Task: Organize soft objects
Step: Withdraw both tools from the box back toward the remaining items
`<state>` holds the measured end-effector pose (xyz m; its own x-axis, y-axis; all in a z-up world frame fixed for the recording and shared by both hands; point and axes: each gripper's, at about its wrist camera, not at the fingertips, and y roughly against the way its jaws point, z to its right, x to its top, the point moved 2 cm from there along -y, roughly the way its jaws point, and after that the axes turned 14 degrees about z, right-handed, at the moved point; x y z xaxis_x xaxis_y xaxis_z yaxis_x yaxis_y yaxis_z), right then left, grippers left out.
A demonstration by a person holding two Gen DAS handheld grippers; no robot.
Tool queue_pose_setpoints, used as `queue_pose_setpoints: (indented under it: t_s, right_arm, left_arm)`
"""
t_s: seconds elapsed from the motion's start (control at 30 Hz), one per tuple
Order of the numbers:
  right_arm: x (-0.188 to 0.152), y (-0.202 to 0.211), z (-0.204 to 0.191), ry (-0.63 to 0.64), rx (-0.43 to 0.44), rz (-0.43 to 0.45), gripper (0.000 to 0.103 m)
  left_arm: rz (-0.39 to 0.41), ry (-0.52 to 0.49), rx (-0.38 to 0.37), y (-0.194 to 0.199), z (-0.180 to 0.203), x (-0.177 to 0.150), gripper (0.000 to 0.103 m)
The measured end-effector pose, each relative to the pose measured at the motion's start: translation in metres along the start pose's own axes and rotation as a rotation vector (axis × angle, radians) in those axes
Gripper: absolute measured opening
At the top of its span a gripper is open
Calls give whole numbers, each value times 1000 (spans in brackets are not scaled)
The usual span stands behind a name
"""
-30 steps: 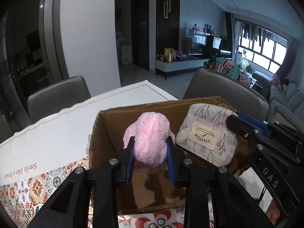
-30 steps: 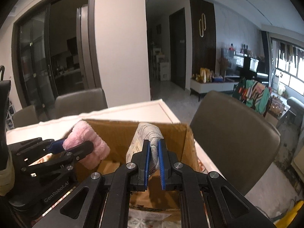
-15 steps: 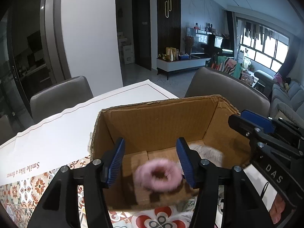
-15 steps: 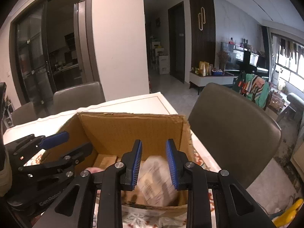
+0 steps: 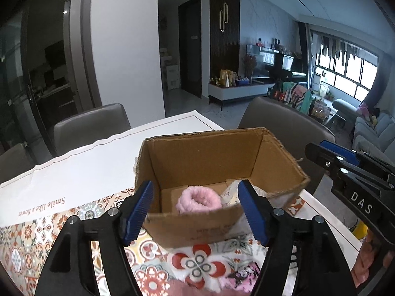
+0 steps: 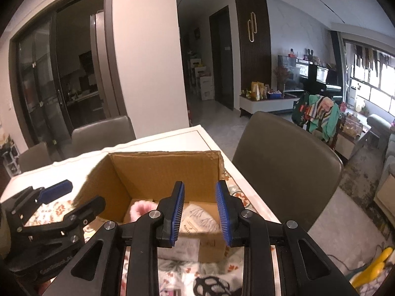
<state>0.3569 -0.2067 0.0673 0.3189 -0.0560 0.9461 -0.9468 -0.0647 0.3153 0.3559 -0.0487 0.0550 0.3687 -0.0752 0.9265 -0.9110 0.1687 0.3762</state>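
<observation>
Left wrist: fluffy pink ring point(image 5: 198, 200) in corrugated cardboard box point(image 5: 197, 153); left hand-held gripper point(image 5: 195, 212) opening, empty; right hand-held gripper point(image 6: 200, 213) released.

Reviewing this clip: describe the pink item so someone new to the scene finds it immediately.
Start at the open cardboard box standing on the patterned tablecloth. Look down to its floor, toward the left side. There lies a fluffy pink ring, rolled like a doughnut; beside it on the right is a flat whitish pouch with printed branches, so colour, fuzz and ring shape set it apart.

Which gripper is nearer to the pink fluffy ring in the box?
Left. The left gripper, jaws opening and empty, hangs just above the pink fluffy ring; the right gripper is over the white pouch beside it.
</observation>
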Motion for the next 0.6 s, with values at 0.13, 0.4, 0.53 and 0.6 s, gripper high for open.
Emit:
queue_pose_setpoints:
  t_s: [0.13, 0.4, 0.53, 0.6]
  right_arm:
    - [4, 22, 1, -8, 0, 22, 38]
    - [0, 68, -2, -13, 4, 51, 39]
    - [-7, 86, -3, -9, -1, 54, 39]
    - [-11, 94, -5, -5, -1, 49, 39]
  left_arm:
    - [10, 3, -2, 23, 4, -3, 71]
    - [23, -9, -5, 65, 9, -16, 71]
    - [10, -1, -1, 79, 10, -29, 72]
    - [-3, 2, 2, 85, 9, -36, 72]
